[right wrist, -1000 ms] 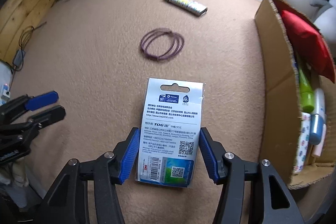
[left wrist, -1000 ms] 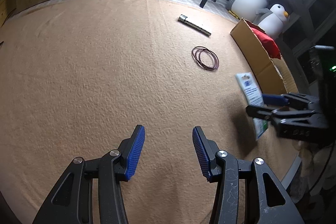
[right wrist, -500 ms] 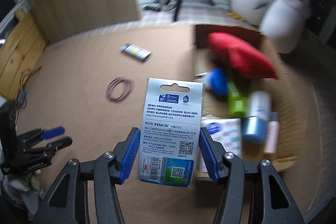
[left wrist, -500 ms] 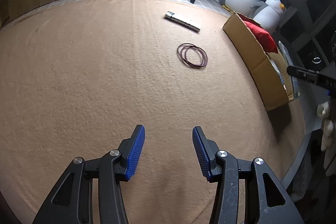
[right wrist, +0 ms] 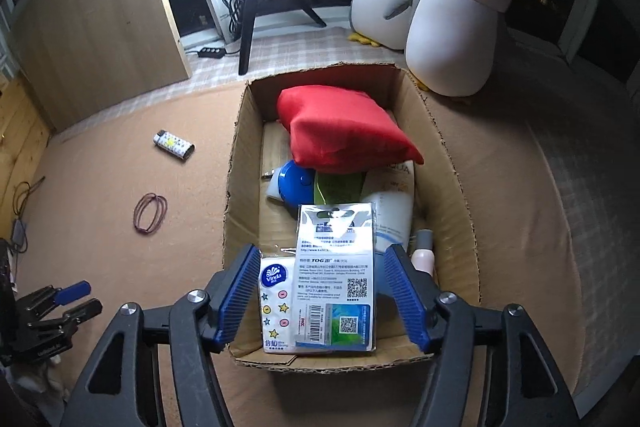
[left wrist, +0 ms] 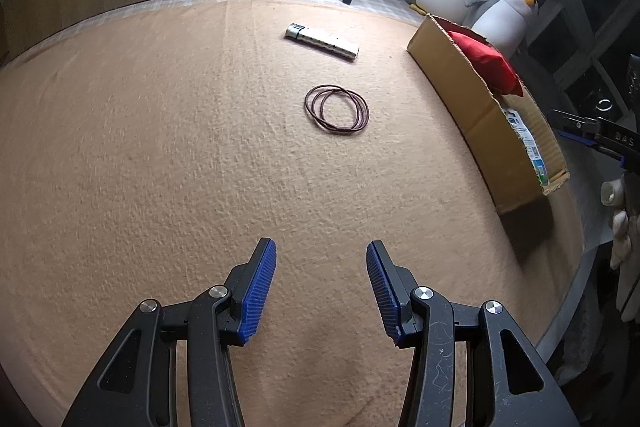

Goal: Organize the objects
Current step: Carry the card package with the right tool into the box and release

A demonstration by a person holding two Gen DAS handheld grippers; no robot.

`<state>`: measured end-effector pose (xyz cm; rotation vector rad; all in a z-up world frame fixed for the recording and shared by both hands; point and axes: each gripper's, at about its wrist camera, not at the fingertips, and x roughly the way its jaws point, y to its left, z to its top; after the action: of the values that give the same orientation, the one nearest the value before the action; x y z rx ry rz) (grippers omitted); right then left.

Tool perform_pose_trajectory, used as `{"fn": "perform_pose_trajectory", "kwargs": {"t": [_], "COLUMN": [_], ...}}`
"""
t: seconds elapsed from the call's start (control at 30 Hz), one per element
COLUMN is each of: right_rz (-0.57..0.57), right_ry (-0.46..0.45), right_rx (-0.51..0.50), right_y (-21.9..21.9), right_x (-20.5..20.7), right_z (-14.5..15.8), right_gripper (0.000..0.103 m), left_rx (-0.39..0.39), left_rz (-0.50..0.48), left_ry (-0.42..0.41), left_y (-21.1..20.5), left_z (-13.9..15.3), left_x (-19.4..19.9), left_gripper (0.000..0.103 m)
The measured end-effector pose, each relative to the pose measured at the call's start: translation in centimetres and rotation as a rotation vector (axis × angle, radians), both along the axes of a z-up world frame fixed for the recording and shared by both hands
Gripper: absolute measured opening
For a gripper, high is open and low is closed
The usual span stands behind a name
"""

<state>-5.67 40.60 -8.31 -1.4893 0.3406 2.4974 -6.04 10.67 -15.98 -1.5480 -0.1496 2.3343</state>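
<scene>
Silver packet (right wrist: 335, 279) lies lengthwise in the box (right wrist: 452, 163), hang-hole end away; right gripper (right wrist: 324, 297) just opened, clear of it; left gripper (left wrist: 320, 291) open, empty.

Black hand-held gripper (left wrist: 321, 287), ribbed blue pads (left wrist: 258, 293)

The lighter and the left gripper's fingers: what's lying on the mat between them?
A bunch of brown rubber bands lies between the lighter and the left gripper; otherwise it's bare tan mat. The left wrist view shows it.
</scene>
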Motion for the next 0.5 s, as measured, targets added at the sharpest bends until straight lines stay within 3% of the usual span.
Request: {"fn": "perform_pose_trajectory", "kwargs": {"t": [0.2,0.5], "right_rz": [0.01,0.04], "right_ry": [0.059,0.066], "right_rx": [-0.072,-0.201], "right_y": [-0.5,-4.3], "right_x": [1.4,4.2], "right_z": [0.1,-1.6], "right_gripper": [0.063,0.065], "left_rx": [-0.018,-0.042], "left_rz": [0.005,0.016], "left_ry": [0.011,0.041], "left_y": [0.0,0.2], "left_z": [0.2,1.0], "left_x": [-1.0,-4.6], "left_gripper": [0.051,0.051]}}
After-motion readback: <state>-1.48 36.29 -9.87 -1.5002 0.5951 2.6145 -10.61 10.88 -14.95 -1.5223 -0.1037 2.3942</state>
